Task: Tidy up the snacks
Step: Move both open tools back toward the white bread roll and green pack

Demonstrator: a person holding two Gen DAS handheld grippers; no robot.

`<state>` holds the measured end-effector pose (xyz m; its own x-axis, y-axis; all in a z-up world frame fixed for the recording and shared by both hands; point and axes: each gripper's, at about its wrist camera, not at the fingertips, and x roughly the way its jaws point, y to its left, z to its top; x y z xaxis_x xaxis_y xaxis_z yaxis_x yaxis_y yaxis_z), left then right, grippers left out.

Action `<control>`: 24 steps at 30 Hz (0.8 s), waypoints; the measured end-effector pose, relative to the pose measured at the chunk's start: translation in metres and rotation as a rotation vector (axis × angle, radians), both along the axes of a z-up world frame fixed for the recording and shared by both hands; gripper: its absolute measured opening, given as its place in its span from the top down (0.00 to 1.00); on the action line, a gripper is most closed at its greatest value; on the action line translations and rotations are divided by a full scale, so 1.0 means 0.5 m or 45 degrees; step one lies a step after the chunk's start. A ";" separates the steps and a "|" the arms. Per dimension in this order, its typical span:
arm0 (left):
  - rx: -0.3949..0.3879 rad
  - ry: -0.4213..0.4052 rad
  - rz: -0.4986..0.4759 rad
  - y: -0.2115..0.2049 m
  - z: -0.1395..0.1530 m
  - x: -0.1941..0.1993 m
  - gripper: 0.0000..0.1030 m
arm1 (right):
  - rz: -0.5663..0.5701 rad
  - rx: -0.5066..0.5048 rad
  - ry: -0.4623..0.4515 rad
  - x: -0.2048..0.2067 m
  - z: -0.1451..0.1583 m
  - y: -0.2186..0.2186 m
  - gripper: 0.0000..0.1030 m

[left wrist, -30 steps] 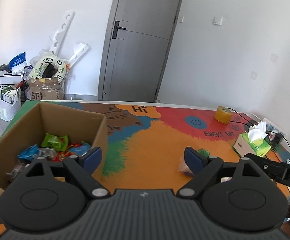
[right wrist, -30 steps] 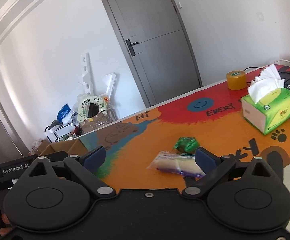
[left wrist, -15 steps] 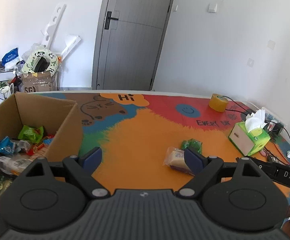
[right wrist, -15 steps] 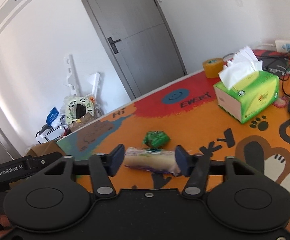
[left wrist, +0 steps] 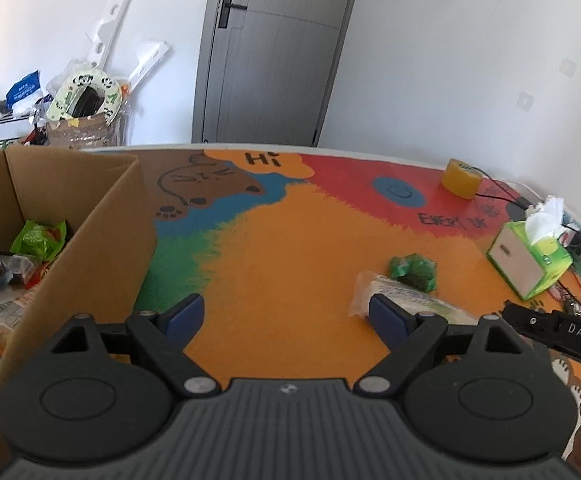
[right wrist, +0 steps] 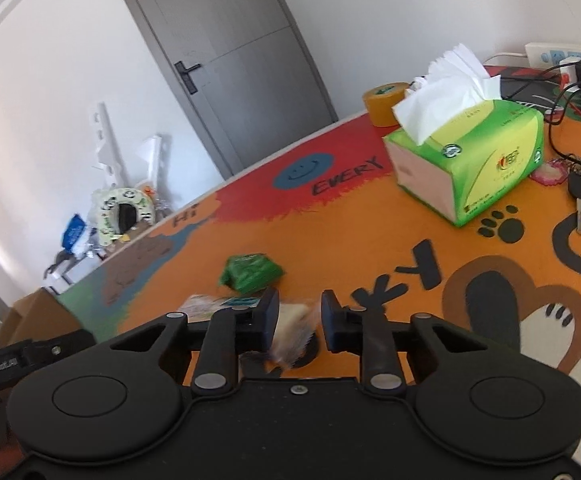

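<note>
We are at the pick-up: our right gripper (right wrist: pixel 299 316) is closing on the clear-wrapped snack packet (right wrist: pixel 290 334) lying on the orange mat (right wrist: pixel 370 240) just in front of the green snack (right wrist: pixel 250 273) (its wrapper already sits between the pads). Our left gripper (left wrist: pixel 286 316) hangs wide apart and empty. Next we judge it needs a firm pinch, a lift, then carrying left to the cardboard box (left wrist: pixel 122 216).

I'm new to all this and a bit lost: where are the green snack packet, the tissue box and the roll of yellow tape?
green snack packet (right wrist: pixel 251 273), right wrist view, middle of its crinkled top.
tissue box (right wrist: pixel 490 168), right wrist view, its green side face.
roll of yellow tape (left wrist: pixel 460 179), left wrist view, its outer side.
</note>
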<state>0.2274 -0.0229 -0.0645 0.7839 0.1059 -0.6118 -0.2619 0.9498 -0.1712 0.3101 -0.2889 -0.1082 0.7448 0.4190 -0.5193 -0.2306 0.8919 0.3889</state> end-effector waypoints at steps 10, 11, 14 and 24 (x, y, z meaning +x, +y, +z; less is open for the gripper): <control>-0.017 0.026 0.007 -0.002 -0.014 0.029 0.14 | 0.024 -0.156 0.012 0.014 -0.020 0.028 0.50; -0.017 0.025 0.005 -0.005 -0.015 0.031 0.14 | 0.048 -0.170 0.008 0.011 -0.020 0.033 0.46; -0.018 0.031 0.001 -0.008 -0.019 0.037 0.14 | 0.098 -0.179 0.005 0.006 -0.018 0.043 0.45; -0.021 0.035 0.003 -0.008 -0.020 0.040 0.14 | 0.307 -0.064 -0.011 -0.016 -0.010 0.069 0.86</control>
<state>0.2473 -0.0270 -0.0747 0.7668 0.0974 -0.6345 -0.2689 0.9463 -0.1797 0.3022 -0.2544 -0.1131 0.6308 0.5591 -0.5381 -0.4426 0.8288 0.3424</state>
